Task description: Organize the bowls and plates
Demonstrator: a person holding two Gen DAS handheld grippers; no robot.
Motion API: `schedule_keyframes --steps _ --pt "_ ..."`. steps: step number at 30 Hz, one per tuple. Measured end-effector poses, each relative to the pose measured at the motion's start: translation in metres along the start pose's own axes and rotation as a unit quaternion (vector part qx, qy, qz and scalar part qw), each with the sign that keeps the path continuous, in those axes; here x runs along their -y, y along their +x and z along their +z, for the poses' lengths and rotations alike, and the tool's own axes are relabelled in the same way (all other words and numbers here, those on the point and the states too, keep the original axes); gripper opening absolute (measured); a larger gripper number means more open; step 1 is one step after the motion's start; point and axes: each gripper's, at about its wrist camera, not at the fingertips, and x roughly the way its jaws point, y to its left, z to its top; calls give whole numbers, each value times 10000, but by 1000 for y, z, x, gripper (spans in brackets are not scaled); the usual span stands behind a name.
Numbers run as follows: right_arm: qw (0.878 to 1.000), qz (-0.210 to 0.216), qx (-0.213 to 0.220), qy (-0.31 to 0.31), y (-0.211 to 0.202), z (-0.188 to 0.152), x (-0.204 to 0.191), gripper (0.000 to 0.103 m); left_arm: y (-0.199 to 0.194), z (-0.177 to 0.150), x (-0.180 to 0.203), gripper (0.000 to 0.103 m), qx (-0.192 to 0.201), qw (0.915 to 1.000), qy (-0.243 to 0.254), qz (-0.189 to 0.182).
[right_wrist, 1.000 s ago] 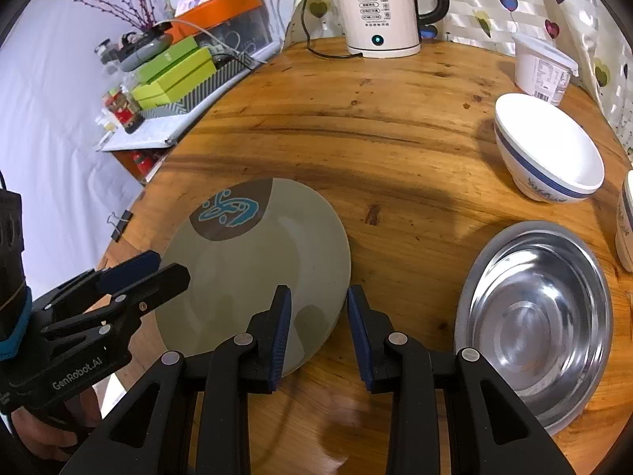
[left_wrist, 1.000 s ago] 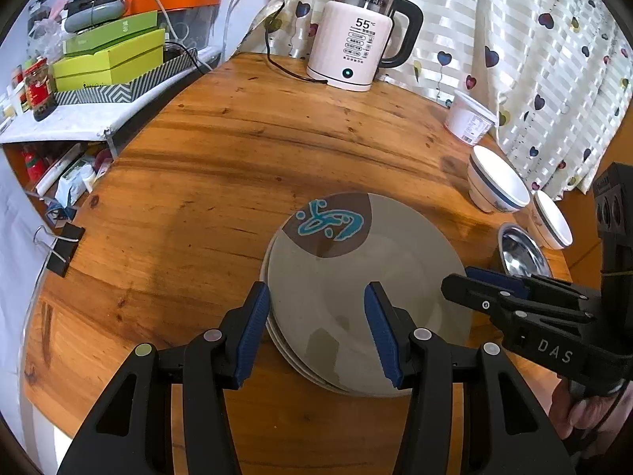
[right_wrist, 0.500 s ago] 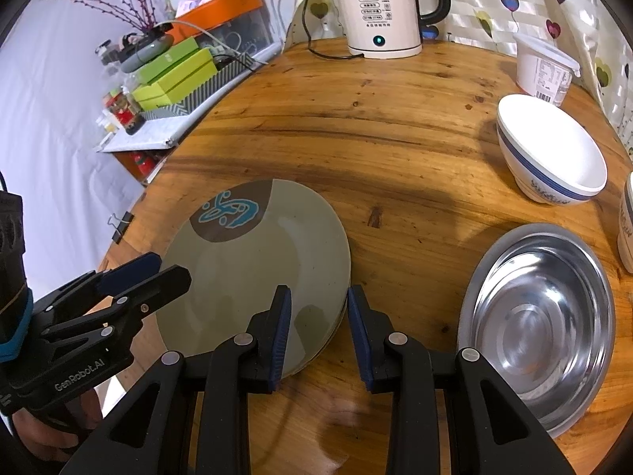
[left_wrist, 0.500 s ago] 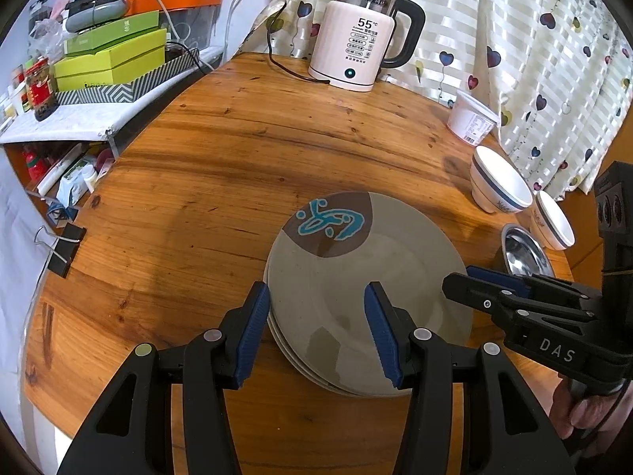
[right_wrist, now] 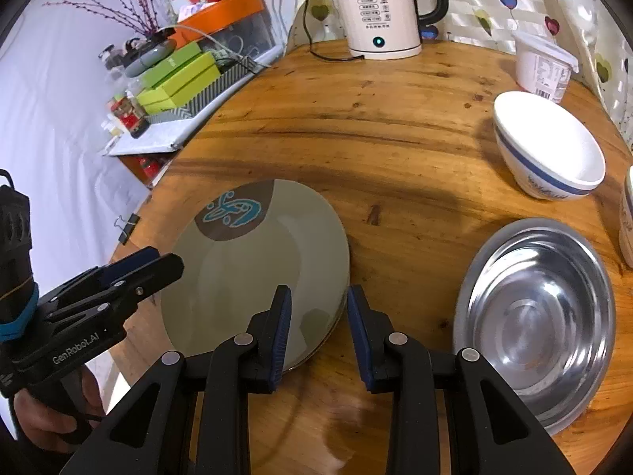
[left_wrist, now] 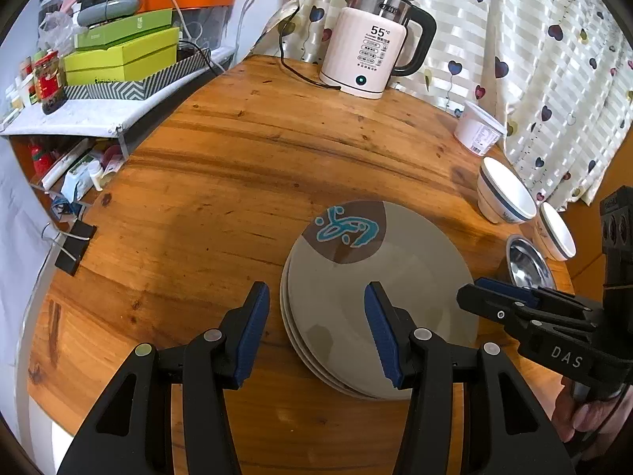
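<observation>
A stack of grey-green plates point(left_wrist: 395, 301), the top one with a brown patch and a blue drawing, lies on the round wooden table point(left_wrist: 221, 182). My left gripper point(left_wrist: 316, 316) is open, its fingers straddling the stack's left rim with nothing held. My right gripper point(right_wrist: 318, 308) is also open, its blue pads either side of the stack's point(right_wrist: 257, 269) right rim without pressing on it. Each gripper shows in the other's view: the right gripper point(left_wrist: 470, 291) and the left gripper point(right_wrist: 162, 261). A steel bowl point(right_wrist: 534, 316) and a white blue-striped bowl point(right_wrist: 550, 150) stand to the right.
A second white bowl point(left_wrist: 554, 233) sits at the table's right edge. A white tub point(right_wrist: 542, 67) and a kettle point(right_wrist: 379, 8) with its cable stand at the back. Left of the table is a shelf with green boxes point(left_wrist: 118, 55). A binder clip point(left_wrist: 75, 241) grips the table's left edge.
</observation>
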Motion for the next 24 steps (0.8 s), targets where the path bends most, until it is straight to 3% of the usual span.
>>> schedule_keyframes --steps 24 --pt "9998 29 191 -20 -19 1 1 29 -15 5 8 51 167 9998 87 10"
